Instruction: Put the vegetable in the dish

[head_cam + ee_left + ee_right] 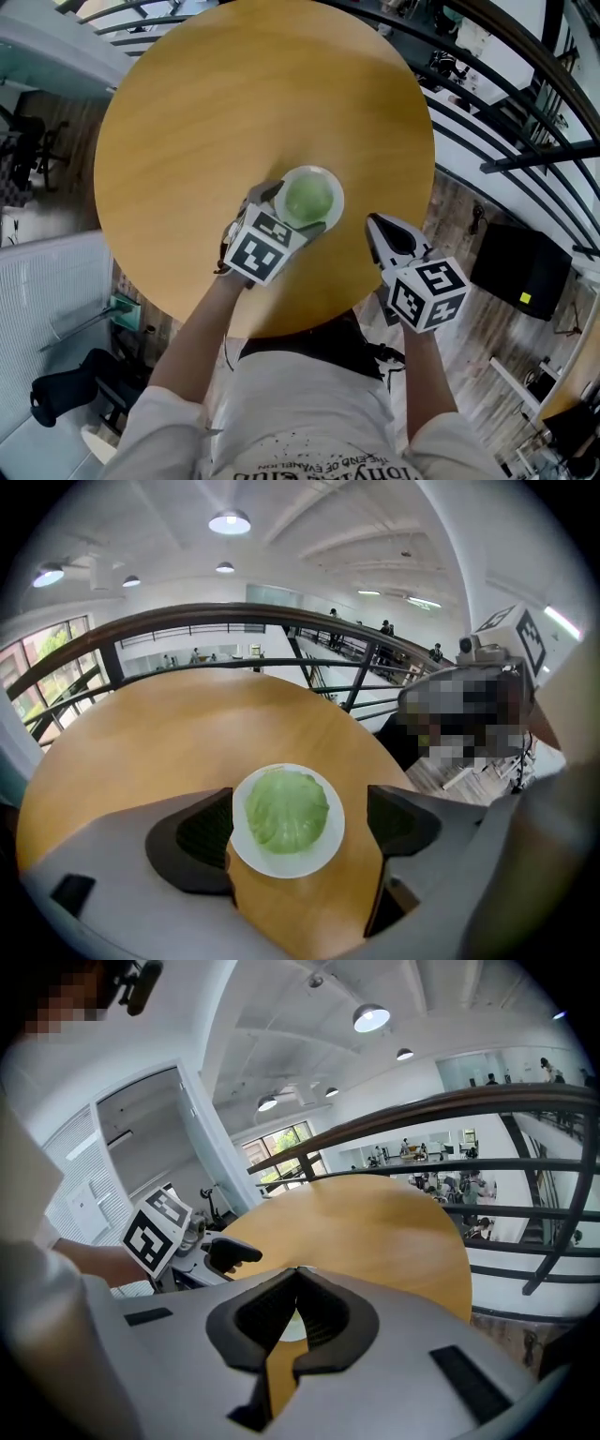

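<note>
Hanging wide open and empty, the left claw (300, 819) flanks the white dish (281, 868). The cabbage leaf (286, 808) between its tips looks light, limp, perhaps tearable, so pinch its edge gently. The right claw (298, 1277) is closed, empty.

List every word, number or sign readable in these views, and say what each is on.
Shirt: a line of print, upside down and cut off by the frame edge; too blurred to read.
Left cube and right cube: black square marker patterns only, no letters or numbers.
Black box: a small yellow label, too small to read.
Dish: no text.
</note>
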A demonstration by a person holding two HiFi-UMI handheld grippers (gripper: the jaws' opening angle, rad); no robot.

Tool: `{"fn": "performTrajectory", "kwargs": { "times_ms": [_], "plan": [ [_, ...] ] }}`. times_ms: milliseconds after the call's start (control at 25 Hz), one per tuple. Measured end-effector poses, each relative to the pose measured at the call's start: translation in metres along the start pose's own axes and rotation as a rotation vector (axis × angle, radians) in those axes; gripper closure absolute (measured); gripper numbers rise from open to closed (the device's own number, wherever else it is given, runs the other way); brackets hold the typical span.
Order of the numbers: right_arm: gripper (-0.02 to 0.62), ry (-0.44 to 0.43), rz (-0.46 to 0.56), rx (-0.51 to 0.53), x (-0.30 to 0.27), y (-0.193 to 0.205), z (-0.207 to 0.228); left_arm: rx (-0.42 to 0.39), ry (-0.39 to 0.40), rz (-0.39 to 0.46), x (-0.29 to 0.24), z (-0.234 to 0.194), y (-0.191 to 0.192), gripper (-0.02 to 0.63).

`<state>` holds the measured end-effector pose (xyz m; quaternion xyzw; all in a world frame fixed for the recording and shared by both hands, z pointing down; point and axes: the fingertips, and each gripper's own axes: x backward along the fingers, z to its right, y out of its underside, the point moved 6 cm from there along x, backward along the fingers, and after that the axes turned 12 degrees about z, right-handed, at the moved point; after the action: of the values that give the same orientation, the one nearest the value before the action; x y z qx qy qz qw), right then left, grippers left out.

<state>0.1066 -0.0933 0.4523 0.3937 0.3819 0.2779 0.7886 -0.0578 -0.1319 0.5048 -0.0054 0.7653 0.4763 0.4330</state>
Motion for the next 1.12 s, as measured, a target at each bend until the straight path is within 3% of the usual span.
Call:
{"fn": "performTrajectory", "kwargs": {
  "times_ms": [40, 120, 160, 280, 400, 520, 800, 1120],
  "plan": [
    [0.572, -0.003, 0.004, 0.005, 0.003, -0.003, -0.003, 0.011, -0.009, 0.011, 0.007, 0.002, 0.000, 0.152],
    [0.572, -0.010, 0.010, 0.021, 0.010, -0.007, -0.006, 0.009, -0.064, 0.045, 0.022, 0.004, -0.002, 0.315],
    [0.572, -0.013, 0.011, 0.030, 0.013, -0.009, -0.007, 0.001, -0.093, 0.063, 0.029, 0.005, -0.005, 0.362],
    [0.571, -0.015, 0.008, 0.047, 0.024, -0.012, -0.010, -0.011, -0.141, 0.115, 0.051, 0.013, -0.014, 0.420],
    [0.572, -0.024, 0.015, 0.064, 0.035, -0.017, -0.022, 0.034, -0.159, 0.170, 0.079, 0.024, -0.021, 0.481],
    [0.571, -0.029, 0.020, 0.079, 0.044, -0.020, -0.033, 0.097, -0.158, 0.211, 0.104, 0.040, -0.021, 0.508],
    [0.572, -0.034, 0.048, 0.110, 0.065, -0.028, -0.051, 0.160, -0.201, 0.230, 0.135, 0.070, -0.007, 0.565],
    [0.571, -0.032, 0.083, 0.135, 0.075, -0.041, -0.062, 0.200, -0.242, 0.313, 0.157, 0.084, -0.008, 0.581]
  ]
}}
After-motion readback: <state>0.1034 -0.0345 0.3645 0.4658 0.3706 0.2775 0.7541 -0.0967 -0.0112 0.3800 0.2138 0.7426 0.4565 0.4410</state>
